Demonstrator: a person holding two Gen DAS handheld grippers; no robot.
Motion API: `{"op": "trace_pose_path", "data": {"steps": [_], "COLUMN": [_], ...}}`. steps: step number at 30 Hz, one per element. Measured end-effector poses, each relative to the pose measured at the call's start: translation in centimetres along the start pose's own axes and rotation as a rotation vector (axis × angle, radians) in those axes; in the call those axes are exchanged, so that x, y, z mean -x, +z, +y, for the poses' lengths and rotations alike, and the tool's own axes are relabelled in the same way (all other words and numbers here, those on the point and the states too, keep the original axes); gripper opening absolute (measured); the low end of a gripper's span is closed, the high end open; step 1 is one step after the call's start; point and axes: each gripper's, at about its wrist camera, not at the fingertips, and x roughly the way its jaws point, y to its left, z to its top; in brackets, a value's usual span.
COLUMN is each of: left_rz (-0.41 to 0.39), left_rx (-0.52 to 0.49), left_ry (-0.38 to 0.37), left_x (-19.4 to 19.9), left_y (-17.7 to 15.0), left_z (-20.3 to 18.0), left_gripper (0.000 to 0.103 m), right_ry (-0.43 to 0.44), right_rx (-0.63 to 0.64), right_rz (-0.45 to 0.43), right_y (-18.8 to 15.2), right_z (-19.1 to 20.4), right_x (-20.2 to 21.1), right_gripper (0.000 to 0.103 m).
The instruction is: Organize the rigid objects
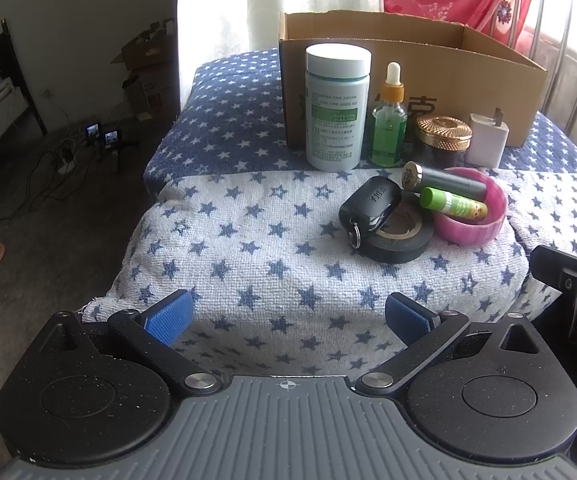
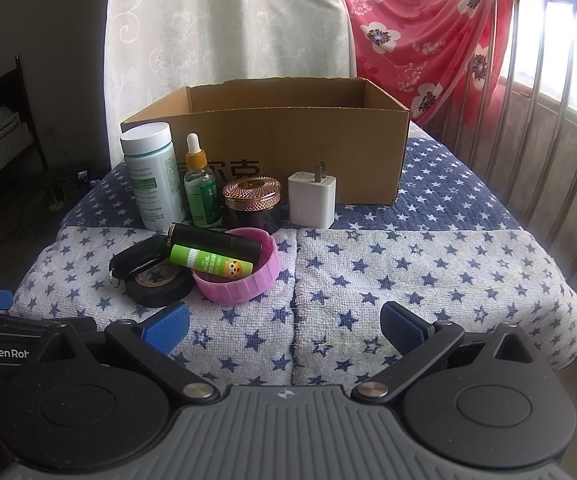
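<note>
state: nothing picked yet, all items sit on the star-print cloth (image 2: 428, 272) in front of the cardboard box (image 2: 288, 140), centre of both views
left gripper (image 1: 288, 316): released, jaws spread wide, nothing between them, low centre of left view, well short of the items
right gripper (image 2: 284, 324): also released and bare, low centre of right view
back row: white bottle (image 2: 152, 176), green dropper bottle (image 2: 199, 188), gold-lid jar (image 2: 252, 200), white charger (image 2: 312, 200), standing just in front of the box wall
front cluster: pink lid (image 2: 236, 280) holding a black tube (image 2: 216, 240) and a green lip balm (image 2: 210, 264); key fob (image 1: 370, 204) lying on the black tape roll (image 1: 396, 240)
likely step: pick one item, drop it in the box (my read, box looks empty from here)
approach: start with the charger, it stands clear on the right; squeeze its flat sides
caution: the tall bottles tip easily, grip them mid-body
risk: tubes are propped on the lid rim, nudging the lid could roll them out
</note>
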Motion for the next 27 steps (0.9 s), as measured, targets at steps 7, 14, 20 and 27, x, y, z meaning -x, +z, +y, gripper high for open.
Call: {"op": "trace_pose_path", "data": {"steps": [7, 14, 20, 27], "left_rz": [-0.050, -0.157, -0.224, -0.237], "left_rx": [0.017, -0.012, -0.047, -0.132], "left_ry": [-0.078, -0.160, -0.267, -0.237], "left_x": [0.5, 0.6, -0.4, -1.8], "left_y": [0.0, 0.2, 0.8, 1.6], "left_z": [0.3, -0.4, -1.0, -1.6], "left_gripper": [0.103, 0.103, 0.102, 0.080], "right_ry": [0.011, 0.091, 0.203, 0.304], "right_rx": [-0.013, -0.056, -0.096, -0.045], "right_rz": [-0.019, -0.140, -0.184, -0.131], "right_y": [0.1, 0.2, 1.2, 2.8], "right_z": [-0.4, -2.3, -3.8, -3.6], "right_x": [-0.3, -0.3, -1.9, -4.2], "right_gripper": [0.103, 0.103, 0.102, 0.074]}}
